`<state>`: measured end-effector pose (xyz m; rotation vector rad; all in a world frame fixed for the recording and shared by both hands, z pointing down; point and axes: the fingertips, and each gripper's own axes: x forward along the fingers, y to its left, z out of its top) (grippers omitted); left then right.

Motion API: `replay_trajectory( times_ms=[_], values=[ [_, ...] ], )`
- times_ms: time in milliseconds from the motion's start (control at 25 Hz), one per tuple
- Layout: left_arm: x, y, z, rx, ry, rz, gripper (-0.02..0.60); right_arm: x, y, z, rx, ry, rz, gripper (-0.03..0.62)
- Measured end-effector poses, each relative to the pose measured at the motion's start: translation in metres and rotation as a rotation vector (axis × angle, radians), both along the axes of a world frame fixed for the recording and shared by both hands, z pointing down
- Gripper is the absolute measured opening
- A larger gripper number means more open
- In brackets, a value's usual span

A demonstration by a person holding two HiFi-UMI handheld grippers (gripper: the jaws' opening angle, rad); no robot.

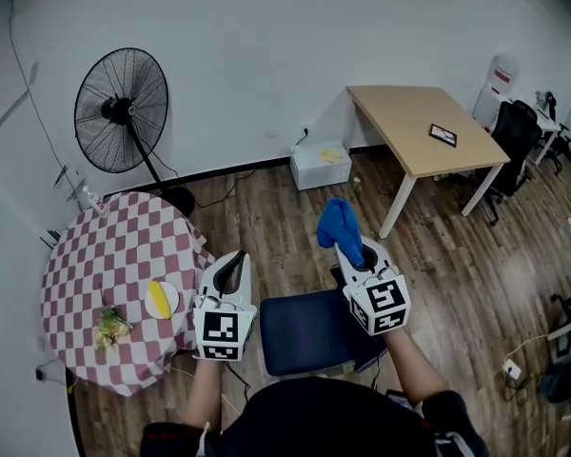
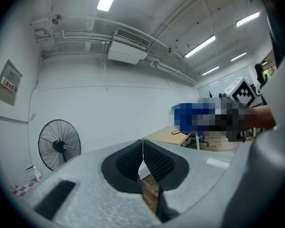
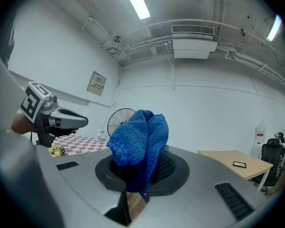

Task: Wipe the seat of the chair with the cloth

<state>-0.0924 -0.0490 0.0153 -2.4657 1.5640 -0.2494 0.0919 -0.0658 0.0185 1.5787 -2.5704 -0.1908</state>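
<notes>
Blue cloth (image 1: 338,225) first, looking down in the head view: pinching it in the right gripper (image 1: 350,248), bunched and sticking out past the jaw tips, showing beyond the far edge of the dark chair seat (image 1: 305,331) and staying clear of it. Holding the left gripper (image 1: 234,263) just beside the seat's left edge, between the seat and the round table (image 1: 95,246) with its red-and-white checked cover. Taking in, further off, a standing fan (image 1: 121,110) by the white wall, a white box (image 1: 321,165) on the wood floor (image 1: 266,208), and a wooden table (image 1: 409,122) bearing a dark phone (image 1: 443,134).

Turning to the left gripper view: pressing the two ribbed pads flat together, with nothing between them. Facing the white wall, with the fan at lower left, the wooden table beyond the jaws and an air unit (image 2: 128,46) up under the ceiling.

Turning to the right gripper view: clamping the cloth's lower folds between the pads, letting the rest bulge upward and lean left over the jaws, one corner hanging below them. Catching the left gripper at the left edge, above the checked table and a small bunch of flowers (image 3: 57,150).
</notes>
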Motion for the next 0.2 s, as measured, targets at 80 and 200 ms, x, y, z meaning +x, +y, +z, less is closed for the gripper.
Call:
replay_trajectory(
  times_ms=[80, 200],
  values=[
    [0.0044, 0.0002, 0.0007, 0.002, -0.007, 0.010, 0.019, -0.0012, -0.0012, 0.0022, -0.002, -0.002, 0.001, 0.043],
    [0.0090, 0.0000, 0.0027, 0.003, -0.018, 0.023, 0.018, -0.0043, -0.0037, 0.0047, -0.003, -0.001, 0.000, 0.043]
  ],
)
